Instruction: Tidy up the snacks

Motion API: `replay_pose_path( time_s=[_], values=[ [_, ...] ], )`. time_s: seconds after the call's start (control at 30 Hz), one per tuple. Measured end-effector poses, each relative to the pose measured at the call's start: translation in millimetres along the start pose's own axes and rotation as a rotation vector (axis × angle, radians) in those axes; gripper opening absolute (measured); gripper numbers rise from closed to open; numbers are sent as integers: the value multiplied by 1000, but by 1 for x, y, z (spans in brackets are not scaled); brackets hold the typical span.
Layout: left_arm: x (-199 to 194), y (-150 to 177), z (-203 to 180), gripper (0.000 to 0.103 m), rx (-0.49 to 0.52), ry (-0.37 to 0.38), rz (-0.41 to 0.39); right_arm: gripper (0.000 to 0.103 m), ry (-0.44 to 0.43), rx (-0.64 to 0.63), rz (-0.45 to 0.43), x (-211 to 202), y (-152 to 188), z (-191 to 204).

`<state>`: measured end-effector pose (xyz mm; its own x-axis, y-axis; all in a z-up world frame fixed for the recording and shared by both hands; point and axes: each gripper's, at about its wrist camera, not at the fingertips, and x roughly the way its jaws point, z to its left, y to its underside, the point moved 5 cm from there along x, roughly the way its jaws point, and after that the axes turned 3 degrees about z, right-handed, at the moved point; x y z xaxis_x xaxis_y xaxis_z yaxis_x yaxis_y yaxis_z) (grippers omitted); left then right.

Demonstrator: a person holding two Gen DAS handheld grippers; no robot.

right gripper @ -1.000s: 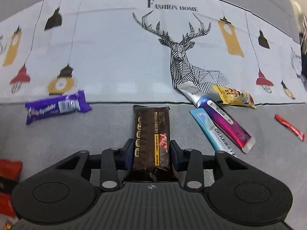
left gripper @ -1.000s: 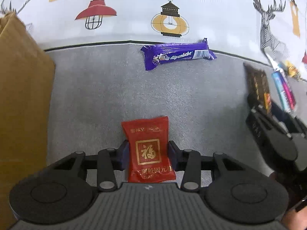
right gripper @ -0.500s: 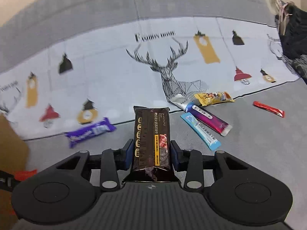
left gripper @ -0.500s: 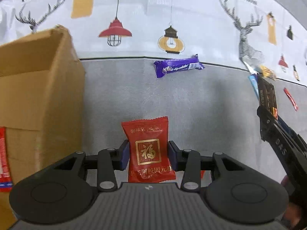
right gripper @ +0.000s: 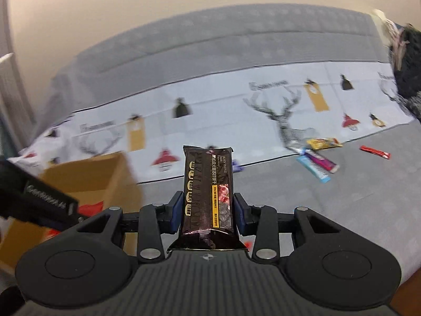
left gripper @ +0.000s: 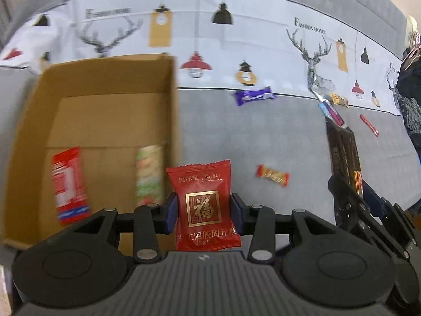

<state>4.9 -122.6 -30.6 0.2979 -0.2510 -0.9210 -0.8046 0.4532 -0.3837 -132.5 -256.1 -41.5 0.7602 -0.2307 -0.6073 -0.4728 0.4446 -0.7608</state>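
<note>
Snacks, item by item from left: the cardboard box (left gripper: 105,110) is now showing its open inside to the left wrist camera, where a second ago only its outer wall was filling the left edge; a red packet (left gripper: 69,184) and a green-and-white packet (left gripper: 149,173) are lying on its floor, both blurred. Just right of the box wall, the left gripper (left gripper: 204,210) is staying clamped on the red pouch (left gripper: 204,205), which is rising toward the box rim rather than sitting low over the grey sofa seat (left gripper: 263,137). Loose on the seat are a small gold-and-red candy (left gripper: 272,175) and, farther back, a purple bar (left gripper: 254,96). At far right, the right gripper (right gripper: 208,210) is keeping its hold on the dark biscuit pack (right gripper: 208,192), lifted well clear of the coloured packets (right gripper: 315,158) and swinging leftward, the box coming into its view. Judgement: both items are being carried in for dropping; several snacks are waiting uncollected.
</note>
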Motion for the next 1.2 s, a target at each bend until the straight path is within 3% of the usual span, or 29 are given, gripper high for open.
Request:
replay_pose_path(
  time_s=[0.23,0.37,0.67,1.2],
  values=[
    [-51,68,78,46,-38,-78,-38,41,-176,-102,52,-47,30,90],
    [-72,101,111,46,-67,-99,-67,41,-224,-158,67,-68,45,126],
    [-93,143,139,46,-112,-67,-116,41,-193,-251,79,-98,73,155],
    [-106,151,148,46,-145,-28,-161,41,-165,-313,45,-115,76,172]
  ],
)
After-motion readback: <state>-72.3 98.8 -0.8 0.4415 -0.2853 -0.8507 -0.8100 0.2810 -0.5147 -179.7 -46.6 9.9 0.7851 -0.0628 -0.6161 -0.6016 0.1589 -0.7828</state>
